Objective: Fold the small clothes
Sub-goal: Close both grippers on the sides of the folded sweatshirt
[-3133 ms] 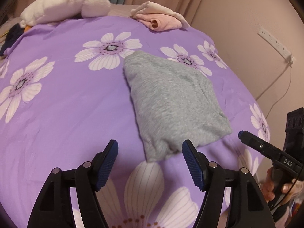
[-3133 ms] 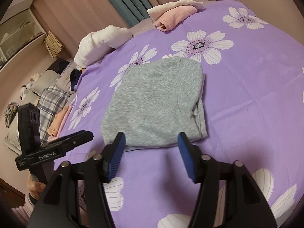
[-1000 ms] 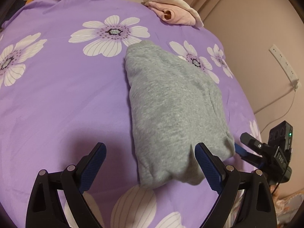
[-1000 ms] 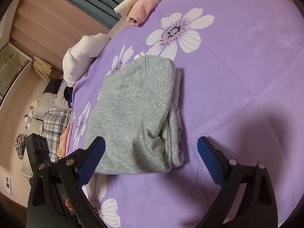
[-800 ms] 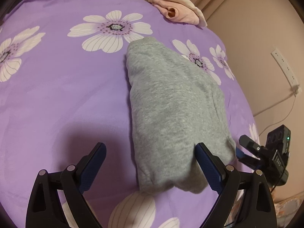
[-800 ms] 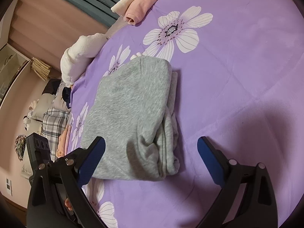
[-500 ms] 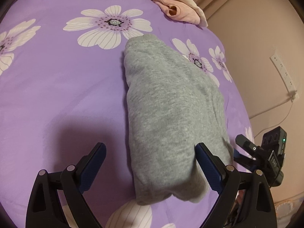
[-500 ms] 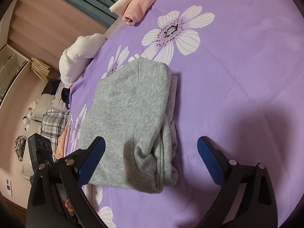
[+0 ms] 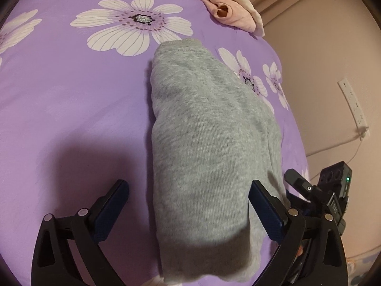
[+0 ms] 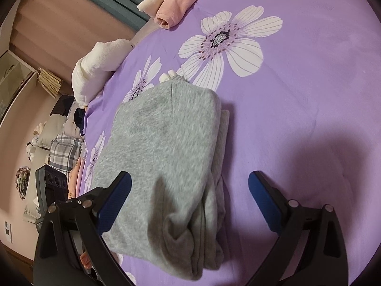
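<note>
A folded grey garment [image 9: 202, 147] lies on the purple flowered bedspread [image 9: 71, 109]. It also shows in the right wrist view [image 10: 162, 157]. My left gripper [image 9: 188, 205] is wide open, low over the garment's near left corner, its right finger over the cloth and its left finger over bare bedspread. My right gripper [image 10: 189, 197] is wide open over the garment's near right corner, where layered folded edges show. Its left finger is over the cloth, its right finger over the bedspread. The right gripper body [image 9: 328, 190] shows in the left wrist view.
A folded pink and cream garment [image 9: 228, 12] lies at the far edge of the bed, also in the right wrist view [image 10: 176, 2]. A white fluffy bundle [image 10: 97, 69] lies by the curtain. Plaid clothes [image 10: 62, 152] lie off the left side. A wall socket [image 9: 354, 107] is on the right.
Both grippers opened wider and moved down and forward onto the near corners of the grey garment, which now fills more of both views.
</note>
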The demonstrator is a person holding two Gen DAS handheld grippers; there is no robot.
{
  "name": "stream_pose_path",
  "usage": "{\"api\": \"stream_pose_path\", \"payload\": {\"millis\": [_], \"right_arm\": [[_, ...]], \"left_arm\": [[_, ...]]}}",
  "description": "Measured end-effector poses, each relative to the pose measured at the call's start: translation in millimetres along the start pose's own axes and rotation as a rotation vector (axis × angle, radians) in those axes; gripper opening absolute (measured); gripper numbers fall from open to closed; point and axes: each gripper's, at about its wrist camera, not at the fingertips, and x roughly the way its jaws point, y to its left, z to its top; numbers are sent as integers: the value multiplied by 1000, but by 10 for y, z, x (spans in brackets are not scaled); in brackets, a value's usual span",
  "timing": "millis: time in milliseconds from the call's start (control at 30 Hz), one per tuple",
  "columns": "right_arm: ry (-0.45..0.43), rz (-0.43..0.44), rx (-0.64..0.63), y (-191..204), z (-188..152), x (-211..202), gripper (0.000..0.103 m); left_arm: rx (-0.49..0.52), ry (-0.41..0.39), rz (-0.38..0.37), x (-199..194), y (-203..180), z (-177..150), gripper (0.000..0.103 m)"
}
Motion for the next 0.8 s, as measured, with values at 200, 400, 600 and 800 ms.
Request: {"api": "stream_pose_path", "payload": {"millis": [200,400,600,800], "right_arm": [[22,29,-21,9,69,82,100],[38,75,-27,35,155,190,98],[61,106,-54,91,209,329,88],[64,110,-50,32,260,368,70]], "left_arm": [[16,-4,10,61,-49,45,99],[37,-2,5,132,-94,110,99],[66,6,-2,228,-178,161,99],[77,8,-17,309,-211,194,99]]}}
